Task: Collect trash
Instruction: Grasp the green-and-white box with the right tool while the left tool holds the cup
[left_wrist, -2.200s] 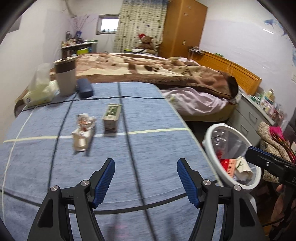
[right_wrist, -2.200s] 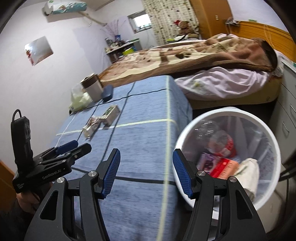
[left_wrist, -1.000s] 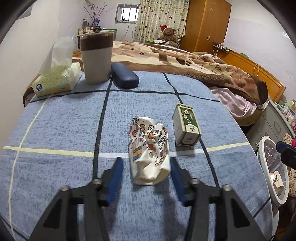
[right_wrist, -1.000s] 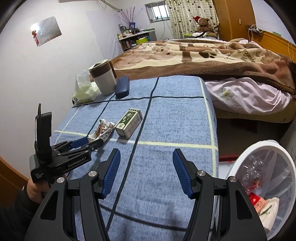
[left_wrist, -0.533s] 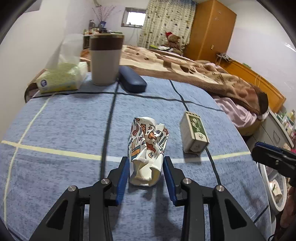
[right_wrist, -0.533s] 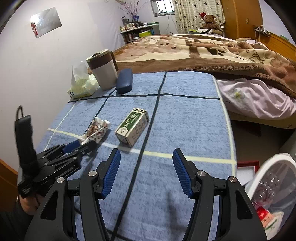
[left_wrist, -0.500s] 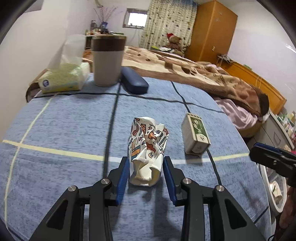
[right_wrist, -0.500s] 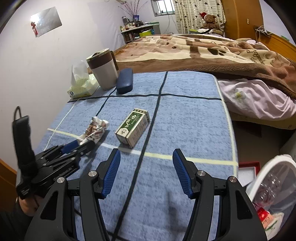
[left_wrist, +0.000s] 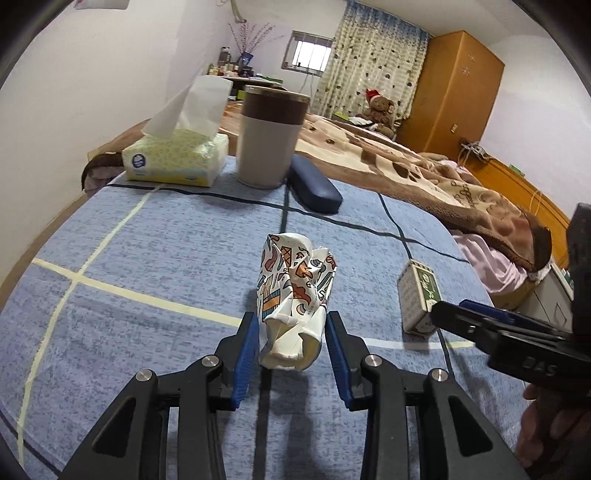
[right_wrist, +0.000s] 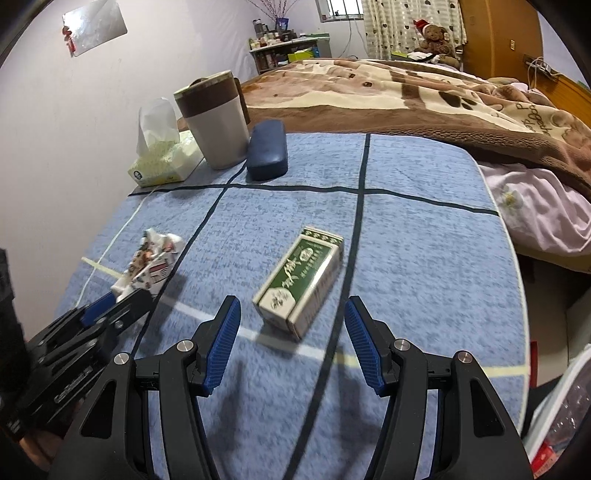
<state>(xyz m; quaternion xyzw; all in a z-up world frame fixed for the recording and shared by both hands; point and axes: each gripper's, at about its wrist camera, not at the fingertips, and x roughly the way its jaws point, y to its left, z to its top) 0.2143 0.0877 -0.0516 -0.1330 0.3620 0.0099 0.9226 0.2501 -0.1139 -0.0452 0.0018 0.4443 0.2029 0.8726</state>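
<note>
A crumpled white paper cup (left_wrist: 295, 288) with colourful prints lies on the blue table cloth (left_wrist: 155, 266), and my left gripper (left_wrist: 290, 325) is shut on its lower end, both blue pads pressing its sides. The right wrist view shows the same cup (right_wrist: 153, 264) sticking out of the left gripper (right_wrist: 122, 299) at the left. A green and white carton (right_wrist: 301, 282) lies on the cloth just ahead of my right gripper (right_wrist: 292, 304), which is open and holds nothing. In the left wrist view the carton (left_wrist: 419, 295) sits to the right, with the right gripper (left_wrist: 465, 312) close behind it.
At the table's far end stand a tissue box (left_wrist: 177, 155), a brown-topped tumbler (left_wrist: 271, 138) and a dark blue glasses case (left_wrist: 314, 188). A bed with a brown blanket (right_wrist: 424, 96) lies beyond. A white bin (right_wrist: 554, 406) with rubbish shows at the lower right.
The left jaws have come together onto the paper cup and the gripper has moved forward. The right gripper has swung from the bin side to just behind the green carton.
</note>
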